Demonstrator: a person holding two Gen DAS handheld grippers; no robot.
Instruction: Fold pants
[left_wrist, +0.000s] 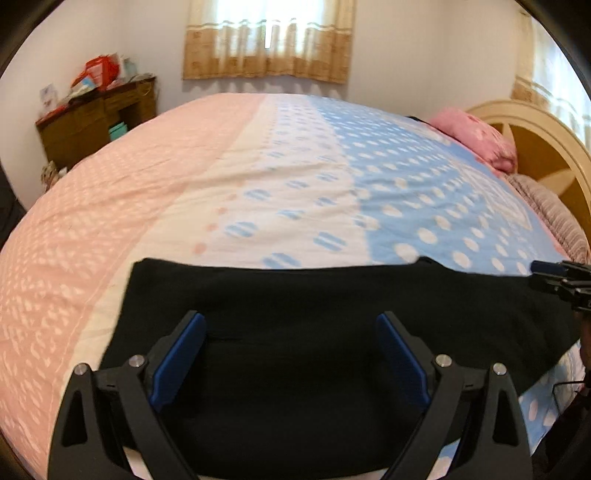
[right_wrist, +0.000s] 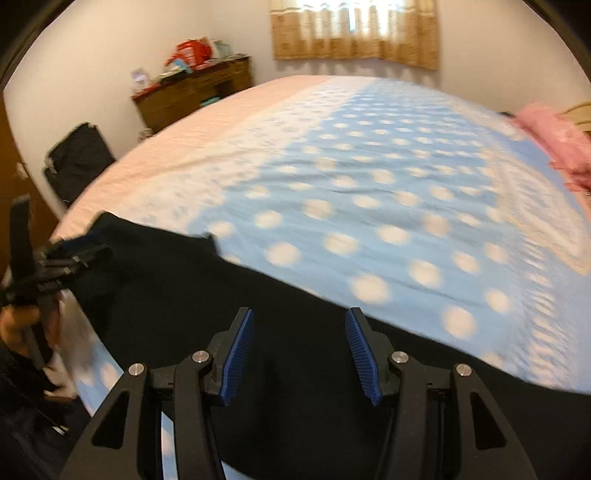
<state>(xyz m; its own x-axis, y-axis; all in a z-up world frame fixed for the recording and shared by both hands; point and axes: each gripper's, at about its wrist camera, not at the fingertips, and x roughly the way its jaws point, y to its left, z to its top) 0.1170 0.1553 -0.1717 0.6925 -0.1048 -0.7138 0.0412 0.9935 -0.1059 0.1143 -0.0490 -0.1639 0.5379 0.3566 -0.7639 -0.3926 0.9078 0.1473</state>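
Observation:
Black pants lie flat on the bed near its front edge; they also fill the lower part of the right wrist view. My left gripper is open and empty, its blue pads spread wide just above the cloth. My right gripper is open and empty over the pants. The right gripper also shows at the right edge of the left wrist view, and the left gripper shows at the left edge of the right wrist view, by the pants' left end.
The bedspread is pink, white and dotted blue. A pink pillow and cream headboard are at the right. A cluttered brown desk stands far left, a dark bag beside the bed.

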